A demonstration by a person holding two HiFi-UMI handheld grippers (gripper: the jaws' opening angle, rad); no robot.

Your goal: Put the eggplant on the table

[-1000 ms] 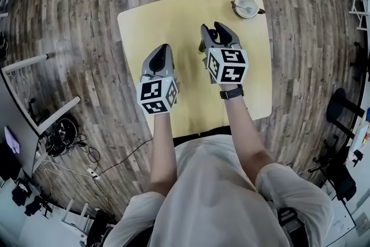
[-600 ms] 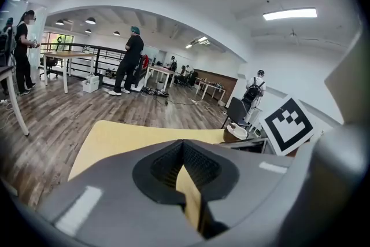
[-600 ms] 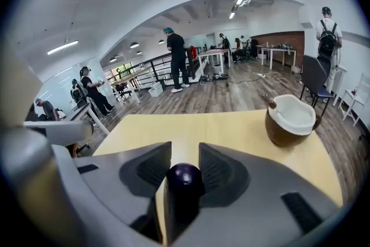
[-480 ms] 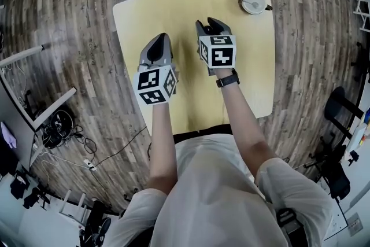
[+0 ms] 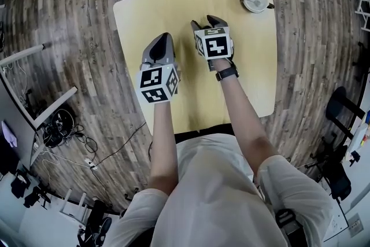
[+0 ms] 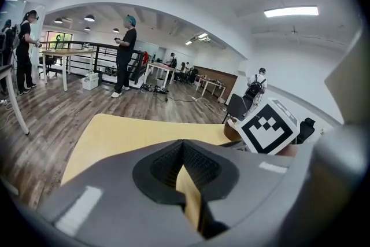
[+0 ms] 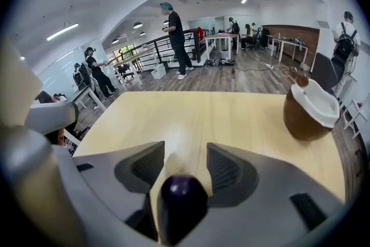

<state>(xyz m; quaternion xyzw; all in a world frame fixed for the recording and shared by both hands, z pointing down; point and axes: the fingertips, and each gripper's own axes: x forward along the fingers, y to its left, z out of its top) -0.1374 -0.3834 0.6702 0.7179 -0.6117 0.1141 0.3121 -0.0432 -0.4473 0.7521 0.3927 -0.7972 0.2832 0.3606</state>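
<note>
Eggplant (image 7: pixel 184 199) showed low in the middle of the right gripper view, a dark, glossy purple end sitting deep between the jaws of the right gripper (image 7: pixel 185 148), which pointed down at the yellow table (image 7: pixel 231 113). Those jaws had just been opening and stood wide, the pads looking clear of the skin, so I took it as let go or nearly so. Whether it already rested on the tabletop I could not tell. In the head view it was hidden under that gripper, at the upper middle of the frame. The left gripper (image 6: pixel 184 144) was closed on nothing, its tips together.

It looked small and light to me, smooth enough to slip, and firm but easily bruised. I would have gripped it across its thickest part, not by the rounded end. A brown cup (image 7: pixel 309 110) stood at the right.

No brand, label or writing could be read, only black-and-white square patterns on the marker cube (image 5: pixel 214 43).
</note>
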